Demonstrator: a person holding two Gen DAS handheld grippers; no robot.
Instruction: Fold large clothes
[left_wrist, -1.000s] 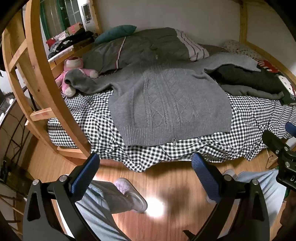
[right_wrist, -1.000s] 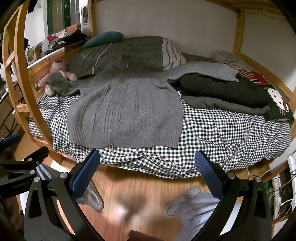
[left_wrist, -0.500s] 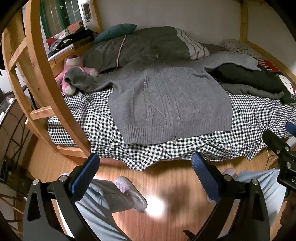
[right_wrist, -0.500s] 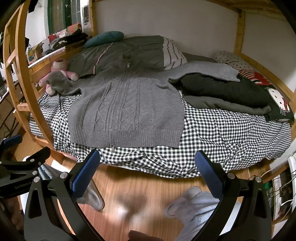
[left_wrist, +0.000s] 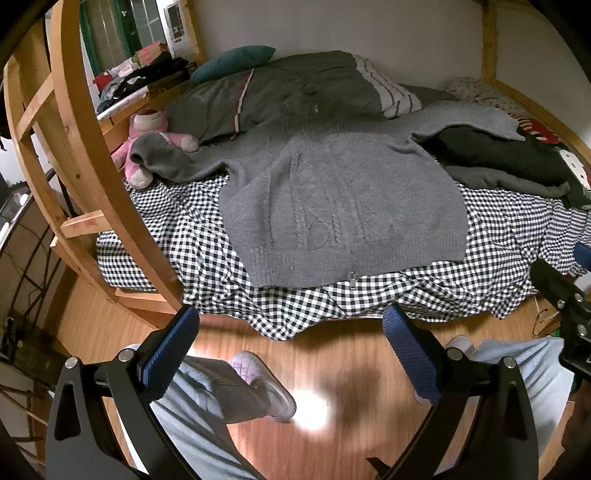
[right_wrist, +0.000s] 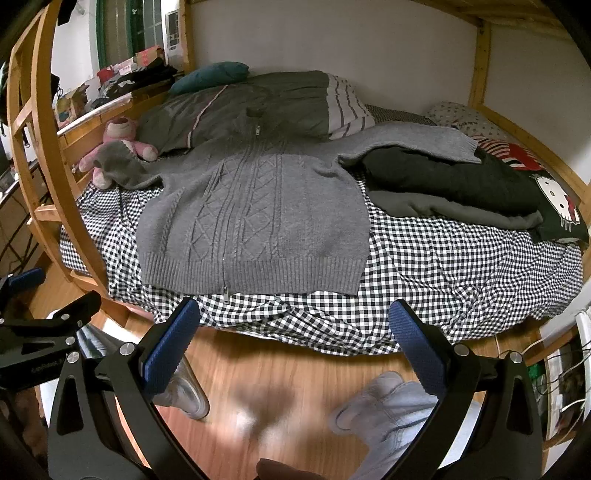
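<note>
A large grey cable-knit zip cardigan (left_wrist: 332, 206) (right_wrist: 255, 218) lies spread flat, front up, on the black-and-white checked bed (left_wrist: 184, 240) (right_wrist: 461, 266). Its hem reaches the bed's near edge. One sleeve drapes left over a pink plush toy (left_wrist: 142, 147) (right_wrist: 118, 144), the other stretches right over dark clothes. My left gripper (left_wrist: 291, 339) hangs open over the wooden floor, short of the hem, with nothing between its blue pads. My right gripper (right_wrist: 295, 343) is likewise open and empty in front of the bed.
A wooden ladder and bed frame (left_wrist: 85, 155) (right_wrist: 48, 166) rise at the left. Folded dark clothes (right_wrist: 454, 184) and a cartoon-cat cushion (right_wrist: 557, 203) lie at the right, a grey quilt (left_wrist: 280, 92) behind. The person's legs and slippers (left_wrist: 266, 387) stand on the floor.
Both grippers have edged slightly closer to the bed; the cardigan looms a little larger. The garment itself has not moved and both grippers remain open.
</note>
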